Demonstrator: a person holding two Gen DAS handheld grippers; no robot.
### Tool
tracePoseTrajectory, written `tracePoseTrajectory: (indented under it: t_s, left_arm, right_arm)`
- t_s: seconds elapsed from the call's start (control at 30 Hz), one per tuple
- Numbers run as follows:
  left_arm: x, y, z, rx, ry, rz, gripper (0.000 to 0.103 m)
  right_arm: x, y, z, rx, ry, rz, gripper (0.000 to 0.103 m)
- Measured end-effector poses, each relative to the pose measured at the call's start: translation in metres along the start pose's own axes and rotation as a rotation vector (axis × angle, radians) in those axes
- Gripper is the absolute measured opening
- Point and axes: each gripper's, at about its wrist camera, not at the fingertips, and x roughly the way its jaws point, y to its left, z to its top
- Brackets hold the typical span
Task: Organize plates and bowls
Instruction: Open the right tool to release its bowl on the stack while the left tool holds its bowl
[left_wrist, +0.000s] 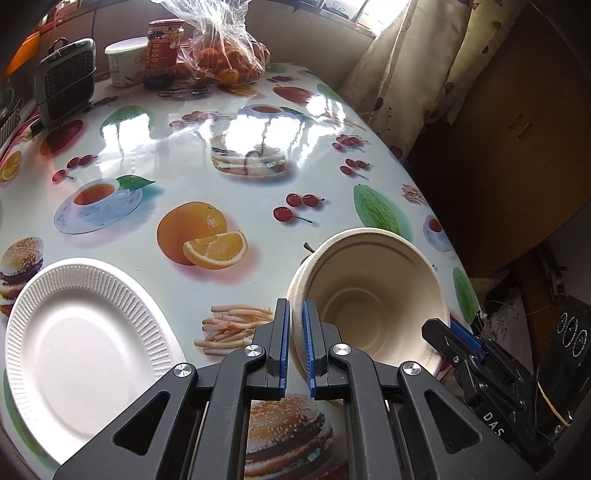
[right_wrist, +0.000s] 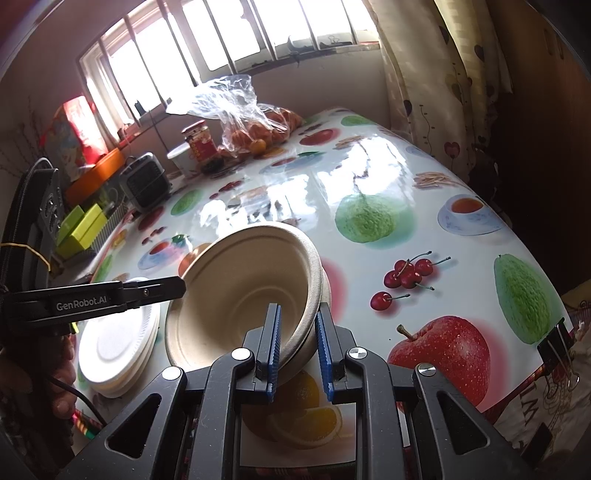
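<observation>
The left tool pinches one side of the beige paper bowl's rim, and the right tool clamps the opposite side. The bowl hangs tilted above the fruit-print table, probably steadied for stacking. White paper plates lie just left of it.

Plate rim behind left gripper

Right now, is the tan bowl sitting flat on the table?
No, the tan bowl is tilted up off the table, pinched by both claws at opposite rims.
</observation>
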Motion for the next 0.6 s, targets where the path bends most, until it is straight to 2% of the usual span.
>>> tracePoseTrajectory:
  t_s: [0.13, 0.23, 0.6]
  left_arm:
    - [0.0000, -0.0017, -0.0003, 0.007, -0.006, 0.015, 0.010]
    - [0.0010, -0.0012, -0.0008, 0.005, -0.003, 0.016, 0.012]
    - [0.0027, -0.0003, -0.0001, 0.004, -0.002, 0.027, 0.013]
  right_arm:
    - [0.0003, -0.0003, -0.0002, 0.000, 0.000, -0.001, 0.019]
    - [0.0005, -0.0024, 0.0008, 0.006, 0.000, -0.003, 0.026]
    - [0.0016, -0.0053, 0.0017, 0.009, 0.001, -0.004, 0.027]
